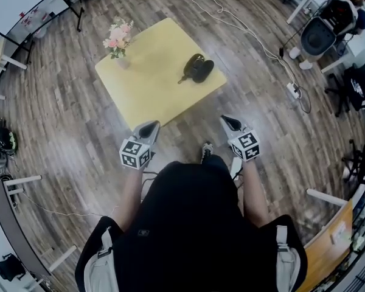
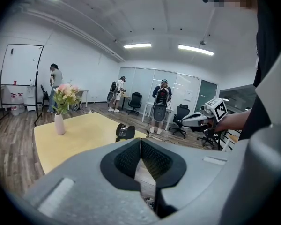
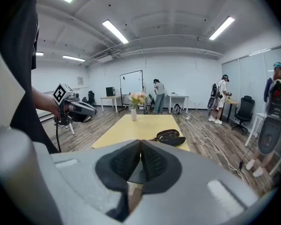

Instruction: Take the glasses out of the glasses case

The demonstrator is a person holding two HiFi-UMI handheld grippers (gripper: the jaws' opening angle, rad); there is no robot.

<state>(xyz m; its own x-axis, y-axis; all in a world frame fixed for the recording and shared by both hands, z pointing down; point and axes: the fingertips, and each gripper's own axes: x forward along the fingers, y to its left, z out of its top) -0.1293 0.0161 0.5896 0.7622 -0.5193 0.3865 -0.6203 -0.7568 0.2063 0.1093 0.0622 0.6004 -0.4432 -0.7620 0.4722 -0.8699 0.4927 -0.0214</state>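
A dark glasses case [image 1: 198, 69] lies open on the right part of the yellow table [image 1: 152, 84], and the glasses seem to rest inside it. The same case [image 3: 171, 137] shows ahead in the right gripper view and, further off, as a small dark case [image 2: 125, 131] in the left gripper view. My left gripper [image 1: 149, 126] and right gripper [image 1: 230, 121] hover side by side off the table's near edge, well short of the case. Both are shut with nothing between the jaws, as seen up close on the left gripper [image 2: 140, 142] and the right gripper [image 3: 141, 144].
A white vase of pink flowers [image 1: 118, 42] stands at the table's far left corner. A cable and power strip [image 1: 292, 90] lie on the wood floor to the right. Office chairs [image 1: 359, 84], desks and several people [image 2: 161, 104] are further back.
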